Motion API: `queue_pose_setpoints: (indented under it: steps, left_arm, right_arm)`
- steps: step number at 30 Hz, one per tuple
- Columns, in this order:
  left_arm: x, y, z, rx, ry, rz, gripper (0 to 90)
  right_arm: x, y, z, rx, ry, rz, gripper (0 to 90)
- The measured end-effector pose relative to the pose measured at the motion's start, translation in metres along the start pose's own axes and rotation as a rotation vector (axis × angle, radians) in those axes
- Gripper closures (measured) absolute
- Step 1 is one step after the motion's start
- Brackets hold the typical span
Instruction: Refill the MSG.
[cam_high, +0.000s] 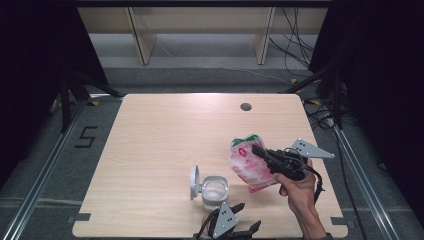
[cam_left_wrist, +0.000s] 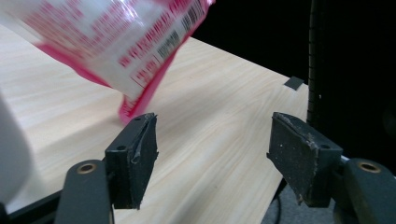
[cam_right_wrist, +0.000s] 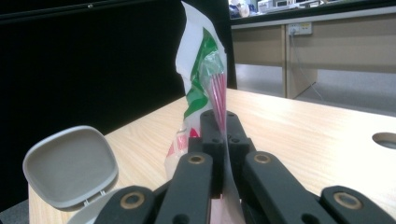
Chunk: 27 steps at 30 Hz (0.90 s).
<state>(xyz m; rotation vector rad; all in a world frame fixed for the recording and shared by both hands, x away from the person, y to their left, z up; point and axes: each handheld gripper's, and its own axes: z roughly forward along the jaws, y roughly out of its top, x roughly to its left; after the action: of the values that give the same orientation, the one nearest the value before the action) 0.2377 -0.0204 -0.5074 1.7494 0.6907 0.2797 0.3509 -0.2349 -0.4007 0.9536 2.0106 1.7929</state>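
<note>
Right claw (cam_high: 260, 151) is clamped flat on a red-and-white pouch (cam_high: 248, 165), gripping it by the upper part near the green-printed top edge; in the right gripper view the film (cam_right_wrist: 212, 88) is pinched between the closed jaws and stands up above them. The pouch hangs tilted, long axis running from upper left down to lower right in the high view, bottom corner near the counter (cam_high: 160, 145) but contact can't be told.

The key relation: the open white container (cam_high: 216, 192) sits to the lower left of the pouch, just beside it, nearer the person. Its hinged lid (cam_high: 195, 182) is flipped up on the side away from the pouch, so the mouth faces the pouch with nothing between.

Left claw (cam_high: 239, 220) waits at the near edge of the counter, just below the container, jaws wide and holding nothing; the left gripper view shows bare counter between the pads (cam_left_wrist: 135, 154) and the pouch's lower end (cam_left_wrist: 140, 56) above them. The left claw is the nearer one to the container; the right one carries the pouch.

Probably next: a tilt of the pouch toward the container mouth. The cable hole (cam_high: 245, 106) lies far back, out of the way.
</note>
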Motion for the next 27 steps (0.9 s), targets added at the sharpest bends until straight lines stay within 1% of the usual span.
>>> queue_pose_setpoints:
  steps: [1,2,3,4,5,6,7,8,9,10,11,12,13,14,15,16,17,18,19,20,21,22,23,24,25,26,27]
  left_arm:
    - [0.002,0.000,-0.001,0.010,0.003,0.005,31.8]
    - [-0.001,-0.001,-0.002,0.000,0.012,-0.036,31.8]
    - [0.002,0.000,-0.003,0.010,0.007,0.009,31.8]
    - [0.000,-0.002,-0.004,-0.002,0.005,-0.017,31.8]
    - [0.000,-0.002,-0.004,-0.002,0.005,-0.017,31.8]
    - [-0.001,-0.002,-0.005,-0.018,0.019,-0.014,31.7]
    - [-0.001,-0.002,-0.005,-0.018,0.019,-0.014,31.8]
    - [0.001,-0.002,-0.008,-0.004,0.020,0.000,31.8]
    - [0.004,-0.001,-0.010,0.017,0.030,0.034,31.8]
    - [0.004,-0.002,-0.010,-0.010,0.024,0.016,31.7]
    - [0.004,-0.002,-0.010,-0.010,0.024,0.016,31.7]
    - [0.004,-0.003,-0.014,-0.004,0.036,-0.006,31.7]
    - [0.004,-0.003,-0.014,-0.004,0.036,-0.006,31.7]
    - [0.004,-0.003,-0.016,-0.018,0.044,-0.006,31.7]
    - [0.004,-0.003,-0.019,-0.006,0.057,0.000,31.6]
    - [0.004,-0.003,-0.019,-0.012,0.051,0.001,31.6]
    - [0.004,-0.003,-0.019,-0.012,0.051,0.001,31.5]
    - [0.005,-0.003,-0.021,-0.021,0.042,0.007,31.4]
    - [0.005,-0.003,-0.021,-0.021,0.042,0.007,31.4]
    - [0.006,-0.002,-0.025,-0.005,0.052,0.034,31.4]
    - [0.006,-0.002,-0.025,-0.005,0.052,0.034,31.4]
    - [0.006,-0.002,-0.027,-0.003,0.060,0.042,31.4]
    - [0.005,-0.003,-0.029,-0.009,0.072,0.008,31.3]
    - [0.007,-0.003,-0.030,-0.020,0.065,0.002,31.3]
    - [0.007,-0.003,-0.030,-0.020,0.065,0.002,31.3]
    - [0.010,-0.001,-0.032,-0.010,0.063,0.038,31.3]
    - [0.010,-0.001,-0.035,-0.024,0.060,0.021,31.3]
  right_arm:
    - [-0.002,-0.003,-0.001,0.007,-0.009,0.005,90.0]
    - [-0.006,-0.007,-0.003,0.013,-0.029,0.018,90.0]
    - [-0.006,-0.007,-0.003,0.013,-0.029,0.018,90.0]
    - [-0.011,-0.008,-0.008,0.003,-0.029,0.012,90.0]
    - [-0.011,-0.008,-0.008,0.003,-0.029,0.012,90.0]
    - [-0.010,-0.009,-0.014,0.004,-0.045,0.012,90.0]
    - [-0.010,-0.009,-0.014,0.004,-0.045,0.012,90.0]
    - [-0.011,-0.010,-0.016,-0.012,-0.036,0.021,90.0]
    - [-0.012,-0.010,-0.019,0.002,-0.038,0.012,90.0]
    - [-0.011,-0.011,-0.024,0.004,-0.067,0.008,90.0]
    - [-0.011,-0.011,-0.024,0.004,-0.067,0.008,90.0]
    - [-0.013,-0.011,-0.028,0.015,-0.078,-0.009,90.0]
    - [-0.013,-0.011,-0.028,0.015,-0.078,-0.009,90.0]
    - [-0.014,-0.011,-0.031,0.022,-0.110,-0.018,90.0]
    - [-0.016,-0.011,-0.033,0.020,-0.101,-0.028,90.0]
    - [-0.016,-0.012,-0.035,0.033,-0.123,-0.023,90.0]
    - [-0.016,-0.012,-0.035,0.033,-0.123,-0.023,90.0]
    - [-0.019,-0.012,-0.037,0.040,-0.141,-0.063,90.0]
    - [-0.019,-0.012,-0.037,0.040,-0.141,-0.063,90.0]
    - [-0.019,-0.012,-0.039,0.052,-0.164,-0.055,90.0]
    - [-0.019,-0.012,-0.039,0.052,-0.164,-0.055,90.0]
    - [-0.020,-0.012,-0.040,0.064,-0.167,-0.048,90.0]
    - [-0.025,-0.013,-0.041,0.054,-0.199,-0.095,90.0]
    - [-0.026,-0.013,-0.041,0.054,-0.211,-0.102,90.0]
    - [-0.026,-0.013,-0.041,0.054,-0.211,-0.102,90.0]
    - [-0.028,-0.014,-0.042,0.046,-0.221,-0.108,90.0]
    - [-0.031,-0.014,-0.042,0.047,-0.237,-0.150,90.0]
